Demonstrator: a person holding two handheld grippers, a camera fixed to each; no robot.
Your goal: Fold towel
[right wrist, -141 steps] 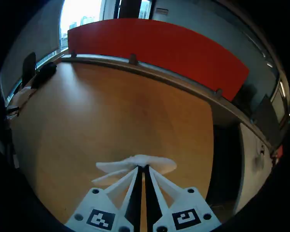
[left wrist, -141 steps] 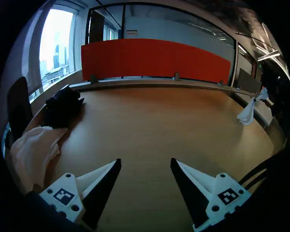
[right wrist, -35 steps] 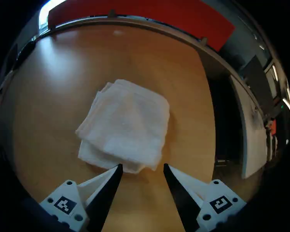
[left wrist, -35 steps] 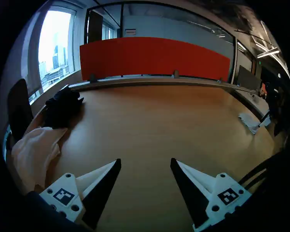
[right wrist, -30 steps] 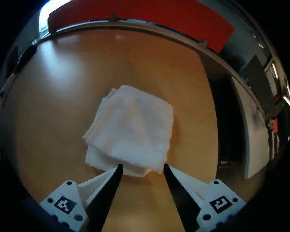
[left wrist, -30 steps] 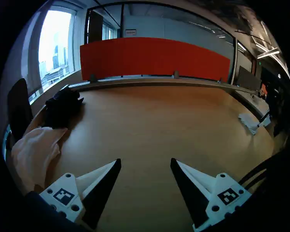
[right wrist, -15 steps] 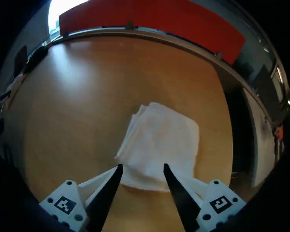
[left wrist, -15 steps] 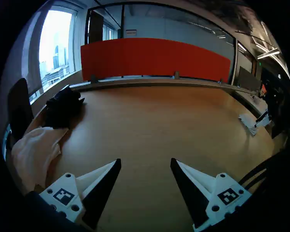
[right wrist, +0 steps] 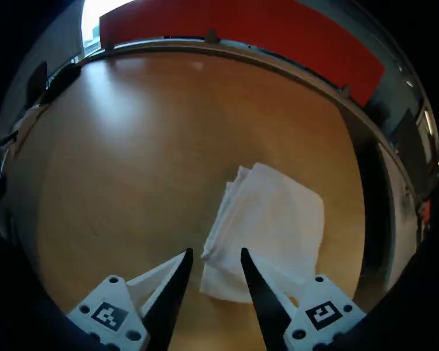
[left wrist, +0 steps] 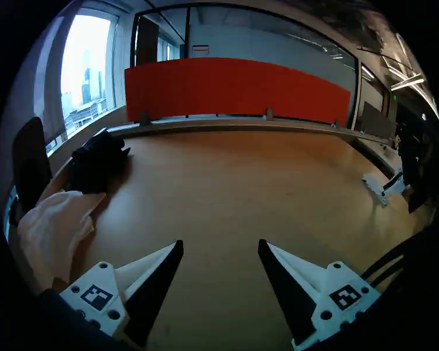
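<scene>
- My right gripper (right wrist: 215, 251) hangs low over the folded white towel (right wrist: 278, 222) with its jaws partly apart.
- The towel's near left corner sits in the gap between them. The right finger lies over the cloth, and the left finger is just beside the towel's edge, over bare wood. I cannot tell whether either finger presses on it.
- The towel lies flat on the wooden table (right wrist: 120, 164), folded into a thick, layered square. In the right gripper view it sits toward the right-hand side, near the table's edge.
- My left gripper (left wrist: 219, 243) is wide open and empty, above bare wood and well apart from the towel.
- In the left gripper view the towel is small and far off at the right, with the other gripper at it.
- At the left end of the table a black bundle (left wrist: 96, 167) lies just beside a cream cloth (left wrist: 52, 231).
- A red partition (left wrist: 237, 88) runs along the table's far edge, with a bright window (left wrist: 82, 76) to its left.
</scene>
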